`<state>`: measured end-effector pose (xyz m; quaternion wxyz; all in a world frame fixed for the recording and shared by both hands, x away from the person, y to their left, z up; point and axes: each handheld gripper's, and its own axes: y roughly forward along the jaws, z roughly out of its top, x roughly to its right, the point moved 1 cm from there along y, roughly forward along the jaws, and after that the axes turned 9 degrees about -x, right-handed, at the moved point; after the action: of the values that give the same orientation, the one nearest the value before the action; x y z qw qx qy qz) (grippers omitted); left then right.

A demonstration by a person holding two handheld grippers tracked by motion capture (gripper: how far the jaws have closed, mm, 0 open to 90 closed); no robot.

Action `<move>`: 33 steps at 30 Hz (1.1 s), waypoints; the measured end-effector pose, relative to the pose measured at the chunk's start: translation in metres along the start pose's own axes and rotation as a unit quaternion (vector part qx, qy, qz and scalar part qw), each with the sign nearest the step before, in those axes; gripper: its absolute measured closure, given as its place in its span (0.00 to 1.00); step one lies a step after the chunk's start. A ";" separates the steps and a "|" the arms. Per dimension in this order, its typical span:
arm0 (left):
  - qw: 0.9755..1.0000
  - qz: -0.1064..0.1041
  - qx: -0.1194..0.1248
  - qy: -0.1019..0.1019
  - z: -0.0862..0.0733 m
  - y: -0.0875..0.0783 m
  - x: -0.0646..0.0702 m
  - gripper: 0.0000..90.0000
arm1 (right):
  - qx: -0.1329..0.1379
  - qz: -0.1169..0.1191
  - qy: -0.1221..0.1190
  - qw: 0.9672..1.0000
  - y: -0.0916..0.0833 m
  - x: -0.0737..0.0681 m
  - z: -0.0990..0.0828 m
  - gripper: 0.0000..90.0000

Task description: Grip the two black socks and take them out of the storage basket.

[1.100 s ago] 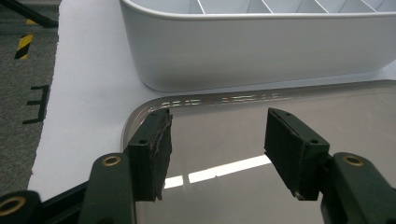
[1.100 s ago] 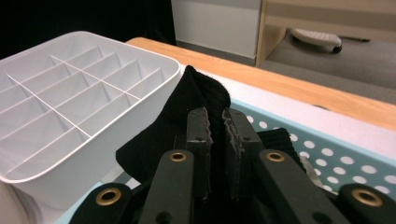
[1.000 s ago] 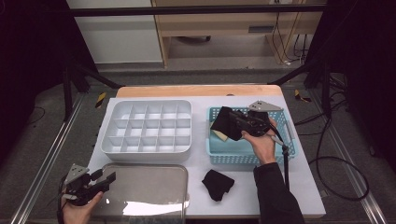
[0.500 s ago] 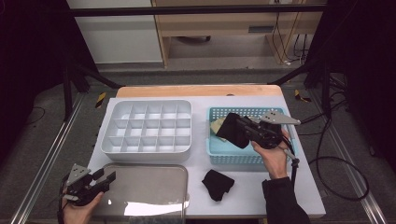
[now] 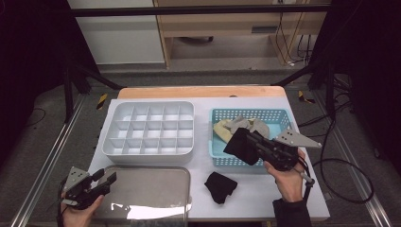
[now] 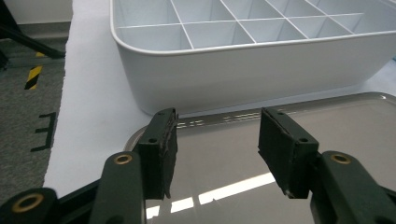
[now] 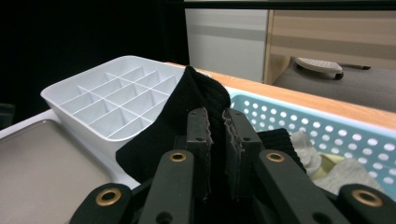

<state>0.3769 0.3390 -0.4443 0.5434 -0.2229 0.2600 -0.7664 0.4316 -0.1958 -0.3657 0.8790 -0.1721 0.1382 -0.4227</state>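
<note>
My right gripper (image 5: 249, 143) is shut on a black sock (image 5: 240, 147) and holds it in the air over the front edge of the blue basket (image 5: 279, 115). In the right gripper view the sock (image 7: 187, 102) rises between the pads of the right gripper (image 7: 217, 140). A second black sock (image 5: 220, 186) lies crumpled on the table in front of the basket. My left gripper (image 5: 106, 178) hovers at the front left corner of the steel tray (image 5: 146, 189). The jaws of the left gripper (image 6: 215, 149) have just been opening, and nothing is between them.
A white compartment box (image 5: 149, 105) sits left of the basket, behind the steel tray (image 6: 355, 121). Grey and pale yellow socks (image 5: 241, 125) lie in the basket. A cable trails off the table's right side. The wooden far edge (image 5: 203, 92) borders the table.
My right gripper has carried the black sock from over the basket's middle toward the person and slightly right. The left hand has stayed in place.
</note>
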 end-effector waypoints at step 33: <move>1.000 0.000 -0.008 -0.022 0.003 -0.007 0.005 0.41 | -0.058 -0.009 0.019 0.998 -0.029 -0.004 -0.080 0.90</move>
<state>0.3720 0.3357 -0.4370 0.5475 -0.2439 0.2542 -0.7590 0.3783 -0.2240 -0.4253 0.8610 -0.2160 0.1777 -0.4249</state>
